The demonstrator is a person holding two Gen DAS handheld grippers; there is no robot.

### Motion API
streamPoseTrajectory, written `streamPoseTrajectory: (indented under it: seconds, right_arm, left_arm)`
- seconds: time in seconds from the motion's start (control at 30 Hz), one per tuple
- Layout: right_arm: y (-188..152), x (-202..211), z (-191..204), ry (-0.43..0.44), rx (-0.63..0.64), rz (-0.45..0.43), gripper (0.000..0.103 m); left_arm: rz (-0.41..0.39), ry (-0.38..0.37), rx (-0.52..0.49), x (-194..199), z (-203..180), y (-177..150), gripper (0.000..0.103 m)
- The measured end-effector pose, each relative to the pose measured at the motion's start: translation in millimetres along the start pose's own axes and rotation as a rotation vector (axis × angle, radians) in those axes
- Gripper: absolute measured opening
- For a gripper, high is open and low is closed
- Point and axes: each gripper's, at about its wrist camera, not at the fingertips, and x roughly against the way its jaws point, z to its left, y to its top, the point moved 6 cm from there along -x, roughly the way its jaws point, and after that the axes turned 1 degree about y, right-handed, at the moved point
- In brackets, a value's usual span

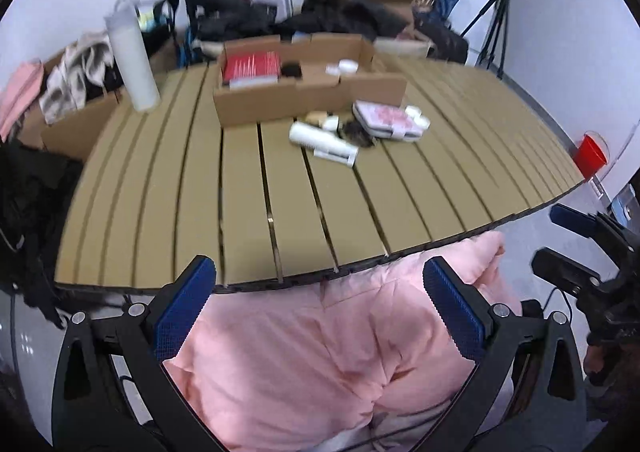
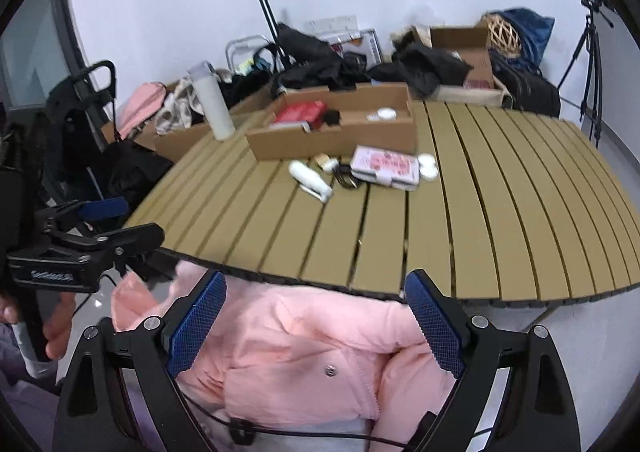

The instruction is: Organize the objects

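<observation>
Pink padded jacket (image 1: pixel 320 364) fills the foreground under both tools, off the near edge of the slatted table (image 1: pixel 240 203). Left gripper (image 1: pixel 320 304) and right gripper (image 2: pixel 316 324) both hang spread wide, holding nothing, well short of the goods. Sorting looks barely under way: the cardboard box (image 2: pixel 336 139) already holds a red book (image 2: pixel 300 112) and a small white jar (image 2: pixel 386 114), while a white bottle (image 2: pixel 310 177), a pink-printed case (image 2: pixel 386 167) and small white bits lie loose just before it. Next, one tool must reach far forward over the slats to a loose piece. Motion blur smears the small dark tangle (image 2: pixel 346 177) by the case; I cannot say what it is
</observation>
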Motion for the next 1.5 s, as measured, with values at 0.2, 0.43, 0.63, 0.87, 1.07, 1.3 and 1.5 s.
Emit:
streamPoseTrajectory:
  seconds: [0.2,0.43,0.63,0.87,1.07,1.3,1.5]
  right_arm:
    - [16.1,-27.9,-23.6,0.006,-0.021,0.011,0.069]
    - [72.9,-93.5,-36.5,0.033,0.034,0.024,0.06]
    - [90.1,-138.8,-43.6,0.057,0.05,0.055,0.06]
    - [92.6,-184.2,-41.6,0.094,0.074,0.107,0.06]
    - [116.4,-210.9,-20.4,0.12,0.16,0.081,0.06]
    - [133.6,-270.7,-9.4,0.054,0.284,0.178,0.046]
    - [118.2,-286.6,-5.0,0.094,0.295,0.232,0.028]
  left_arm:
    - [-0.009,-0.134,0.061,-50.9,10.3,43.2,0.099]
    - [0.017,-0.18,-0.003,-158.0,15.3,135.3,0.056]
    - [0.121,-0.221,-0.025,-223.3,11.6,145.1,0.041]
    - [0.091,-0.233,0.002,-227.7,18.0,144.1,0.022]
    - [-0.005,-0.267,0.117,-175.7,48.5,142.3,0.001]
    - [-0.003,-0.22,0.152,-163.9,75.8,127.3,0.002]
    - [0.002,-0.266,0.108,-170.0,65.2,124.8,0.047]
